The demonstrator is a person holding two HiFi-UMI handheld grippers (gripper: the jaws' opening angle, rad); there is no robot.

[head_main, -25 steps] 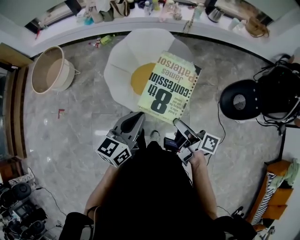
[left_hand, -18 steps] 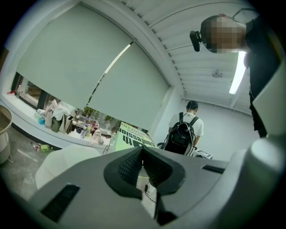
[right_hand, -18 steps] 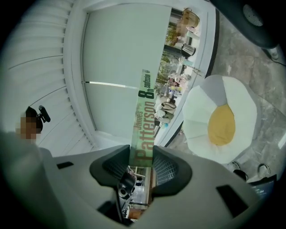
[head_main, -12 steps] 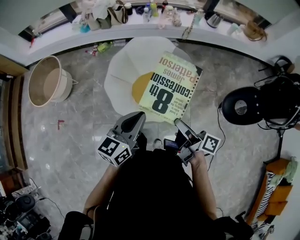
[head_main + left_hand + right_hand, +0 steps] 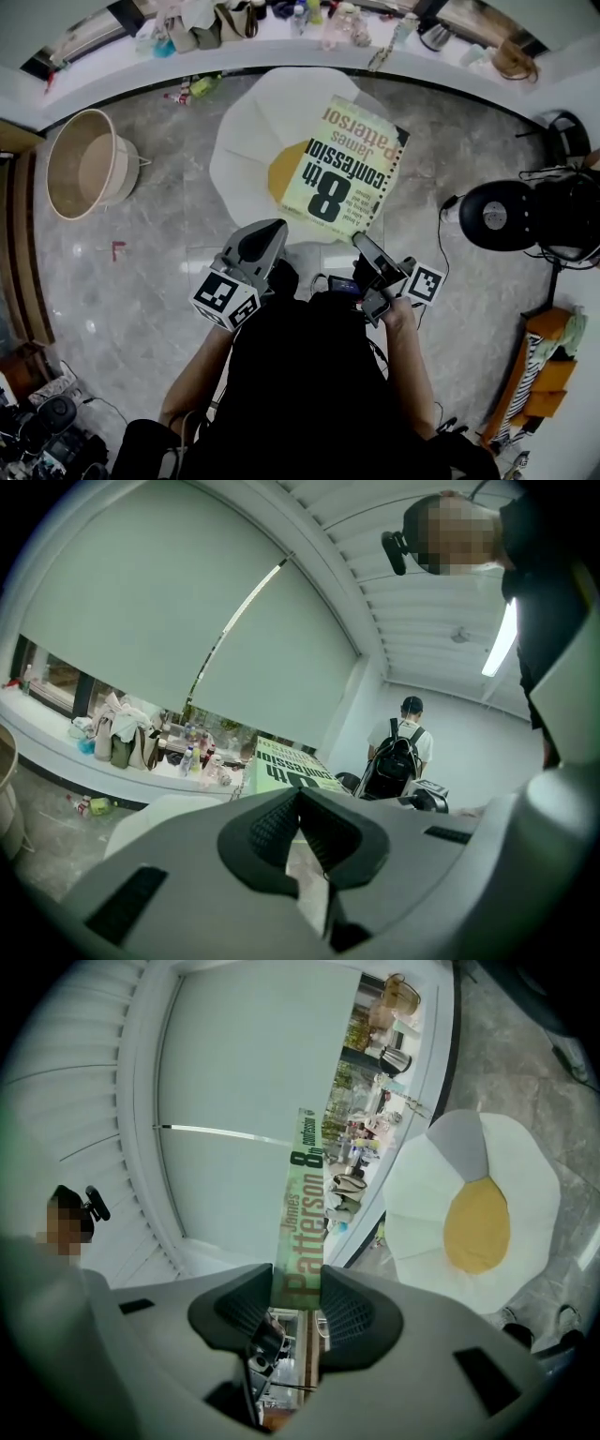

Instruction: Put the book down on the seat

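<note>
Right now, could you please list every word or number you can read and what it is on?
"James Patterson": book cover.
"8th confession": book cover.
"James Patterson" and "8th confession" again: spine, right gripper view.
Small print beside the 8: too small to read.
Labels on bottles on the sill: too small to read.

We see the book [image 5: 342, 164], a pale green paperback with dark print reading "8th confession" and "James Patterson". It is held cover up, with its near edge clamped in the right hand-held gripper [image 5: 361, 239]. In the right gripper view, its spine [image 5: 302, 1213] stands between the closed jaws. The seat [image 5: 244, 141] is a white floor cushion shaped like a fried egg, with a yellow centre, and it lies flat on the grey floor beneath the book.
</note>
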